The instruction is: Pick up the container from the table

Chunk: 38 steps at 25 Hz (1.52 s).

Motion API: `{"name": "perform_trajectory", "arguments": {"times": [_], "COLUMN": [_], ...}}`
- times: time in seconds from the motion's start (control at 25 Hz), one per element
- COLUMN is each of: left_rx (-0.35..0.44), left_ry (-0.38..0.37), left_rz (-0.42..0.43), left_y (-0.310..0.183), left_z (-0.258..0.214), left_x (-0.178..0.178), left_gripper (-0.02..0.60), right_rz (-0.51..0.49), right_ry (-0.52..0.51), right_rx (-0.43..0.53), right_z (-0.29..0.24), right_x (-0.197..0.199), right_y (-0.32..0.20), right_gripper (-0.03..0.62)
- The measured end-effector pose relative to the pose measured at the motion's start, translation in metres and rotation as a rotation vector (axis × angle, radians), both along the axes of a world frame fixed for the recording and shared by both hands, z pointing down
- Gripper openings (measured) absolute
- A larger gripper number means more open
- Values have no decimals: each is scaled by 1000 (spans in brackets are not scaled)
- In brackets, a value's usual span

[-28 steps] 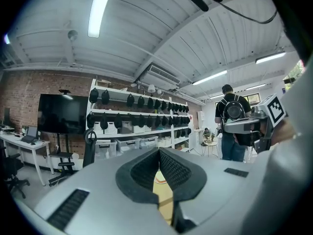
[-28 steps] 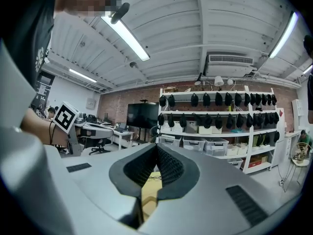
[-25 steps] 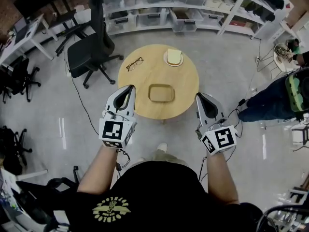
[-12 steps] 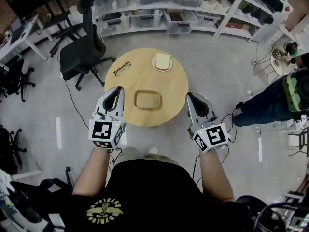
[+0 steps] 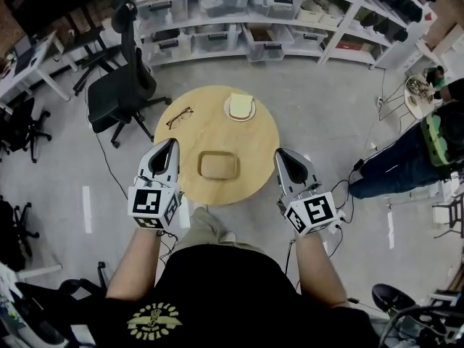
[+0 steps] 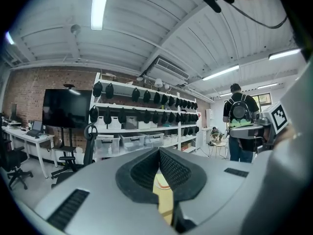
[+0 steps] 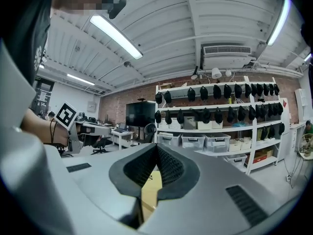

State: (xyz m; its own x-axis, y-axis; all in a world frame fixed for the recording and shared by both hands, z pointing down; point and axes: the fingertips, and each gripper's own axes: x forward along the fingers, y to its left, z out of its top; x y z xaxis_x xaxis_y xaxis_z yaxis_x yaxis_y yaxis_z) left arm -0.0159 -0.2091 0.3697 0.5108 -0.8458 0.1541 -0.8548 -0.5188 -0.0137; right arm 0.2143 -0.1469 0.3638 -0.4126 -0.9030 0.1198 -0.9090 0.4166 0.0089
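Observation:
The container [image 5: 219,165] is a shallow, tan rectangular tray on the near half of a round wooden table [image 5: 254,140]. In the head view my left gripper [image 5: 172,144] hovers over the table's near left edge, shut and empty, left of the container. My right gripper [image 5: 280,154] hangs off the table's near right edge, also shut and empty. Neither touches the container. In the left gripper view the left gripper's [image 6: 159,150] jaws meet, with the tabletop showing below them. The right gripper's [image 7: 156,146] jaws meet the same way in the right gripper view.
A white plate [image 5: 240,108] carrying a pale item sits at the table's far side, and a pair of glasses [image 5: 180,117] lies at its far left. A black office chair [image 5: 119,85] stands left of the table. Shelves with bins [image 5: 239,6] run behind. A person [image 5: 428,147] stands at the right.
The table and both grippers have shifted left and slightly down in the head view. The grippers keep their places at either side of the table's near edge, still shut.

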Motion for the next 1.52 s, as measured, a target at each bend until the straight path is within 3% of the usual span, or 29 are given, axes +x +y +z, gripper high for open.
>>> {"name": "perform_trajectory", "arguments": {"times": [0.4, 0.88, 1.28, 1.52], "left_rx": [-26, -172, -349, -510], "left_ry": [-3, -31, -40, -39], "left_rz": [55, 77, 126, 162], "left_y": [-54, -100, -114, -111], "left_z": [11, 80, 162, 225], "left_x": [6, -12, 3, 16], "left_gripper": [18, 18, 18, 18], "right_rz": [13, 29, 36, 41], "right_ry": [13, 4, 4, -4], "right_rx": [-23, -127, -282, -404], "right_z": [12, 68, 151, 207], "right_x": [-8, -25, -28, -28], "right_y": [-46, -97, -113, -119], "right_gripper": [15, 15, 15, 17]}}
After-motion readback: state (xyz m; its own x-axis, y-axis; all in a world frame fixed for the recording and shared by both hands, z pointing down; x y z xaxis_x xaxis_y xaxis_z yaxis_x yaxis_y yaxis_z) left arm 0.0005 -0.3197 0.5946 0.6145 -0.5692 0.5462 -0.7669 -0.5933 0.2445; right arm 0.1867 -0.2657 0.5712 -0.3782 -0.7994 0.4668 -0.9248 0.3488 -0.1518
